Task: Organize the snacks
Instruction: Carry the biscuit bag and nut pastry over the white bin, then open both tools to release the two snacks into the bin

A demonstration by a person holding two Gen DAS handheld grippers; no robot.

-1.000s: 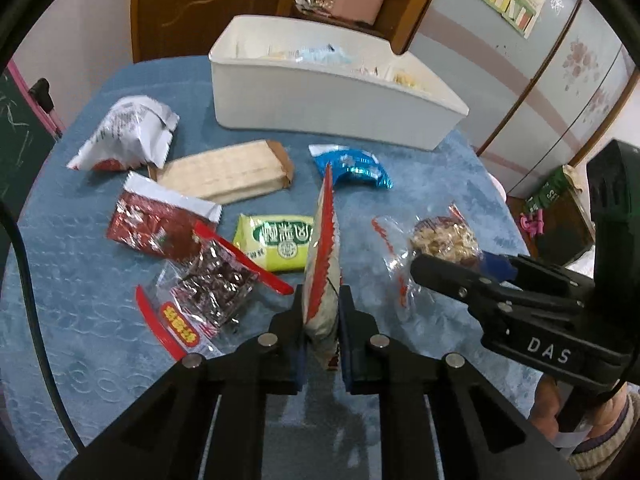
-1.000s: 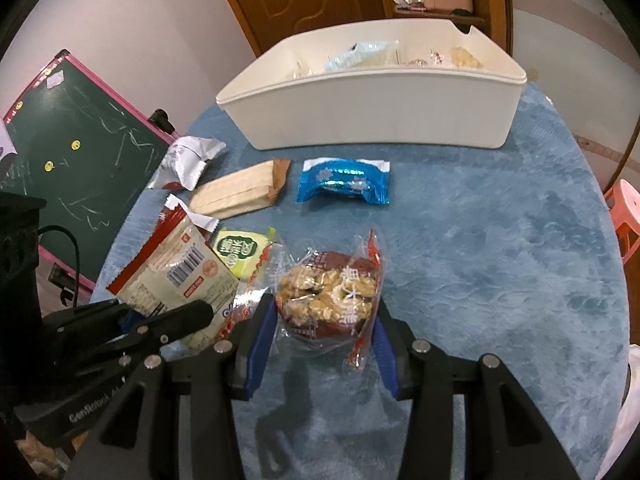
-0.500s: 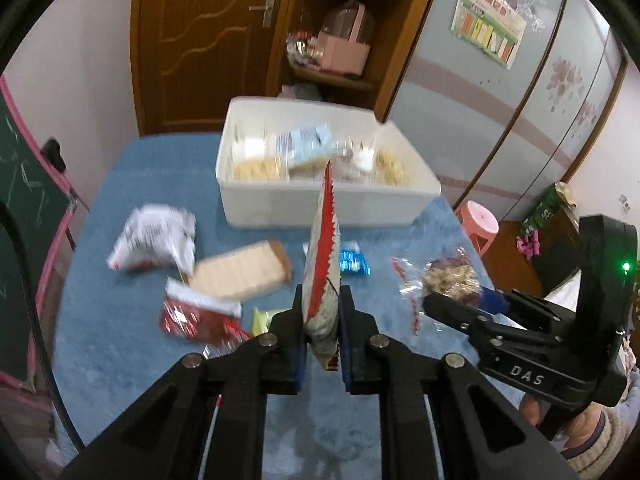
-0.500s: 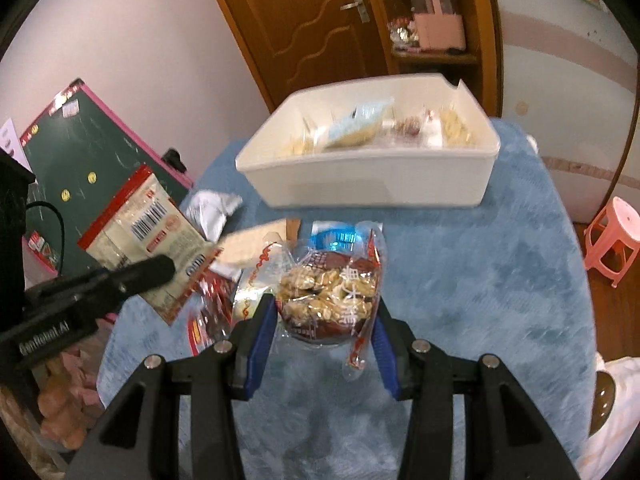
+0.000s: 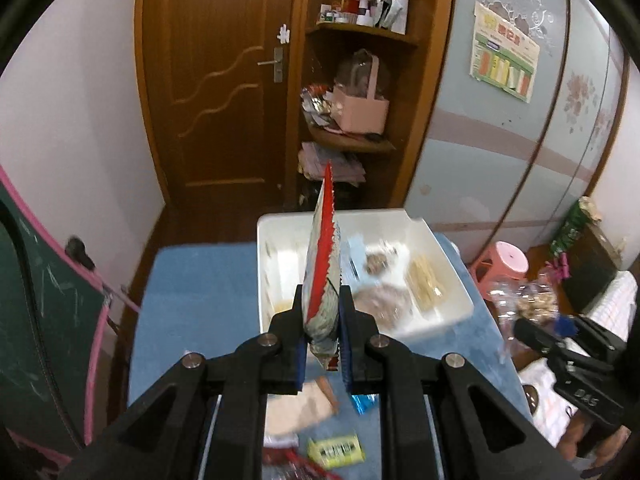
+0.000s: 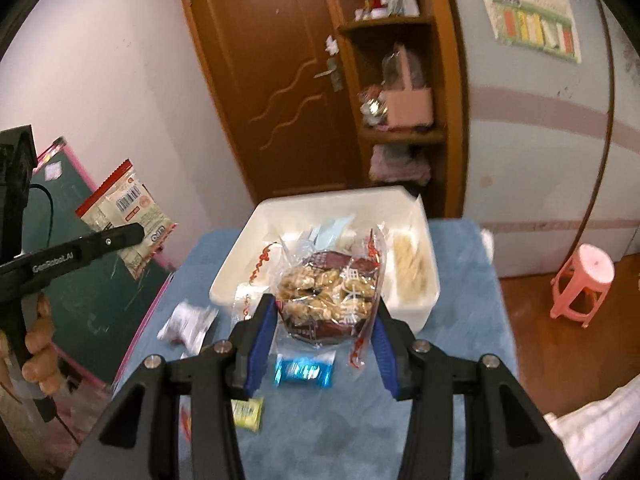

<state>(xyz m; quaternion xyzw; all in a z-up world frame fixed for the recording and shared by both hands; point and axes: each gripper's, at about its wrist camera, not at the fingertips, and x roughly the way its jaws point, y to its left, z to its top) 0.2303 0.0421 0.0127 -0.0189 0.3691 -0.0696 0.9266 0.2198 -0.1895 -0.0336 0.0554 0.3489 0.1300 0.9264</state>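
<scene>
The left gripper (image 5: 323, 330) was clamped edge-on on a flat red-edged packet (image 5: 322, 264), holding it upright and clear of the blue surface (image 5: 200, 300), presumably to carry it to the white bin (image 5: 448, 288) ahead. To its right, the right gripper (image 6: 326, 332) squeezed a clear bag of nut snacks (image 6: 330, 292), also lifted. Below lay unsorted items: a blue packet (image 6: 305, 372) and a yellow-green one (image 6: 248, 412).

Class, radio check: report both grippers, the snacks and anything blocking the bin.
Left gripper shut on red-edged packet. Right gripper shut on nut bag. Both above white bin. Nothing in the way.
</scene>
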